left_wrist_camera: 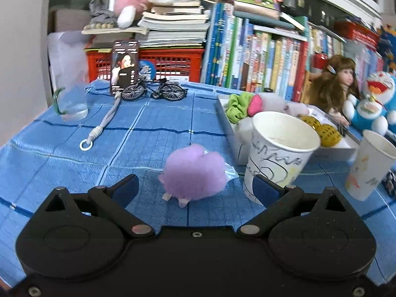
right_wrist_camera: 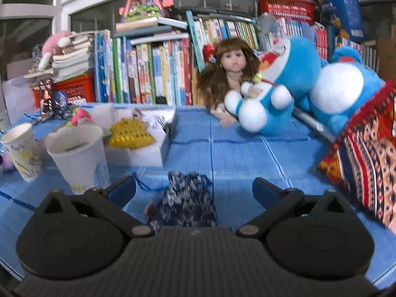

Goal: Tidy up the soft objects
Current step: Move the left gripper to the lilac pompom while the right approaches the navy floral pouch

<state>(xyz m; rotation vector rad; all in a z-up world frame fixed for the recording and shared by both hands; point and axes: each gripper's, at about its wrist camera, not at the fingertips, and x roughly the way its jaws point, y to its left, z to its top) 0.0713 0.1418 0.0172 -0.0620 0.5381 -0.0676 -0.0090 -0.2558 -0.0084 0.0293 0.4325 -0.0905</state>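
A fluffy purple pom-pom (left_wrist_camera: 194, 173) lies on the blue cloth between and just ahead of the fingers of my open left gripper (left_wrist_camera: 195, 189). A dark blue patterned cloth pouch (right_wrist_camera: 184, 201) lies between the fingers of my open right gripper (right_wrist_camera: 194, 189). A white box (left_wrist_camera: 232, 133) holds a green scrunchie (left_wrist_camera: 237, 106), a pink-and-white plush (left_wrist_camera: 269, 104) and yellow mesh balls (left_wrist_camera: 324, 128); it shows in the right wrist view (right_wrist_camera: 153, 153) too.
Two paper cups (left_wrist_camera: 277, 153) (left_wrist_camera: 371, 163) stand by the box. A toy bicycle (left_wrist_camera: 156, 90), card pack (left_wrist_camera: 123, 66), glass (left_wrist_camera: 73, 101) and strap (left_wrist_camera: 104, 123) lie behind. A doll (right_wrist_camera: 230, 74), Doraemon plushes (right_wrist_camera: 284, 84) and a patterned cushion (right_wrist_camera: 368, 158) crowd the right; books line the back.
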